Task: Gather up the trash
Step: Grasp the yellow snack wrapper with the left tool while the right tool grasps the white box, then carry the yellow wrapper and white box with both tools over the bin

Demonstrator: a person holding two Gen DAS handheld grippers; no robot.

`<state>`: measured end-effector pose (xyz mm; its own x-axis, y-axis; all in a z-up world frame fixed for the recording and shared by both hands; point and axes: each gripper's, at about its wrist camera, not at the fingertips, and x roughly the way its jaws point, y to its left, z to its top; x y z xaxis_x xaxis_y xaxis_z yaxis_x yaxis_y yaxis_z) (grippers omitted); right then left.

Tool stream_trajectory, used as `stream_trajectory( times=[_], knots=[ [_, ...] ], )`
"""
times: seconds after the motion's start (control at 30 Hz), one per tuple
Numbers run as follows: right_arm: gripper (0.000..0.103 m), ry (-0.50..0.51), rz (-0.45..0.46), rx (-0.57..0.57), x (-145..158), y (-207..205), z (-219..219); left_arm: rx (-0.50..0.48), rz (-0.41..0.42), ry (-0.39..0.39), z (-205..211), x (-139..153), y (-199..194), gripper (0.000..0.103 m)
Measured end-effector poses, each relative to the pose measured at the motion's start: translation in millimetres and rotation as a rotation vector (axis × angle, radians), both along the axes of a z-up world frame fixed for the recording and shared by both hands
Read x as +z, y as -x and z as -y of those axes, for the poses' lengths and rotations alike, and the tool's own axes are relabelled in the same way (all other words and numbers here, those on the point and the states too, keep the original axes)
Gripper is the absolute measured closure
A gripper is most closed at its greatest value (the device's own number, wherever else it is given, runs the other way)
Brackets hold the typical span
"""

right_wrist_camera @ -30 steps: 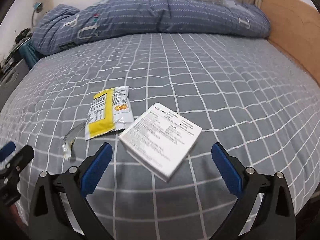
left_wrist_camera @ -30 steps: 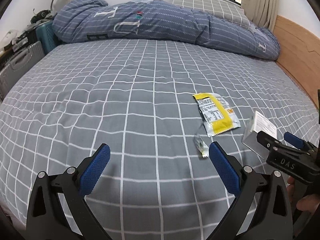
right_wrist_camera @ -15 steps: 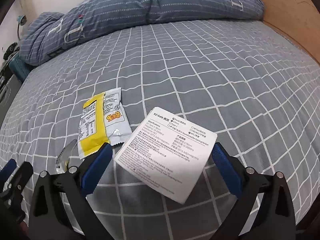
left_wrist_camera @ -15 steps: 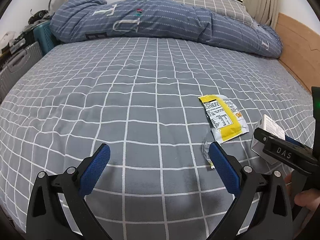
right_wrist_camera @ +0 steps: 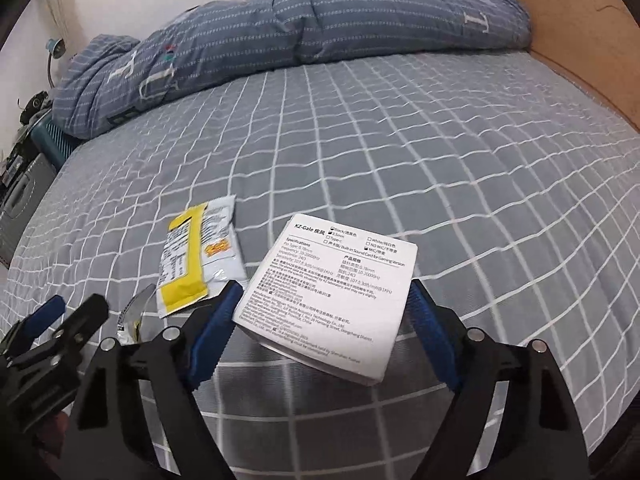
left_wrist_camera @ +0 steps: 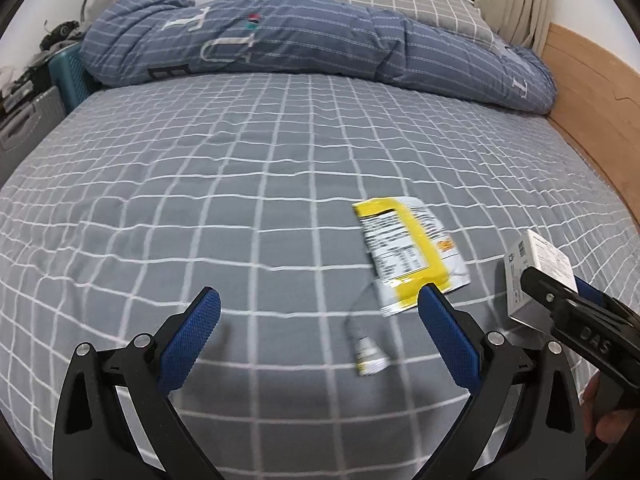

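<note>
Closing right gripper [right_wrist_camera: 322, 308] around white earphone box [right_wrist_camera: 332, 292] lying on grey checked bedsheet [right_wrist_camera: 400, 152], pad contact unclear; holding left gripper [left_wrist_camera: 318, 328] spread wide above sheet near yellow snack wrapper [left_wrist_camera: 410, 254] and torn wrapper scrap [left_wrist_camera: 366, 346]

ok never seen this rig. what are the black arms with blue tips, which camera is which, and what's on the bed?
No robot: a person carries a hand-held gripper in each hand, with a fisheye camera looking along its two blue-padded fingers. The left view shows the left hand-held gripper, open and holding nothing. The right view shows the right hand-held gripper; its jaws have just been closing around a white earphone box, pads at its sides, though a firm grip is not clear. On the grey checked bedsheet lie a yellow snack wrapper and a small torn wrapper piece.
</note>
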<state>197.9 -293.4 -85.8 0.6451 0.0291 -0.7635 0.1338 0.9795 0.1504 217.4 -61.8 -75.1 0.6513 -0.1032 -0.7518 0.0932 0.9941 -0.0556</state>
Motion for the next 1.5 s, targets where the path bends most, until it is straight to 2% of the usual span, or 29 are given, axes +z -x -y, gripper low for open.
stream_trajectory(
  times=[0.2, 0.3, 0.73, 0.93, 1.0, 1.13, 1.2, 1.3, 1.5],
  knots=[
    [0.024, 0.022, 0.049, 0.001, 15, 9, 28, -0.019, -0.014, 0.020, 31, -6, -18, 0.006],
    [0.024, 0.015, 0.062, 0.004, 18, 13, 41, -0.009, -0.028, 0.060, 42, -10, -30, 0.006],
    [0.024, -0.033, 0.011, 0.026, -1, 6, 64, 0.012, -0.082, 0.035, 75, -38, -65, 0.008],
    [0.024, -0.041, 0.005, 0.037, -3, 4, 60, 0.004, -0.100, -0.008, 79, -46, -74, 0.022],
    [0.024, -0.043, 0.007, 0.039, -2, 5, 60, -0.010, -0.102, -0.031, 81, -47, -76, 0.031],
    [0.024, -0.041, 0.007, 0.038, -2, 5, 59, -0.024, -0.109, -0.038, 81, -50, -79, 0.041],
    [0.024, -0.041, 0.006, 0.038, -1, 4, 58, -0.029, -0.109, -0.025, 79, -50, -79, 0.050],
    [0.024, -0.038, 0.006, 0.041, 0, 4, 56, -0.033, -0.108, -0.016, 77, -50, -77, 0.057],
    [0.024, -0.032, 0.011, 0.051, 4, 3, 51, -0.030, -0.093, -0.013, 77, -44, -74, 0.062]
  ],
)
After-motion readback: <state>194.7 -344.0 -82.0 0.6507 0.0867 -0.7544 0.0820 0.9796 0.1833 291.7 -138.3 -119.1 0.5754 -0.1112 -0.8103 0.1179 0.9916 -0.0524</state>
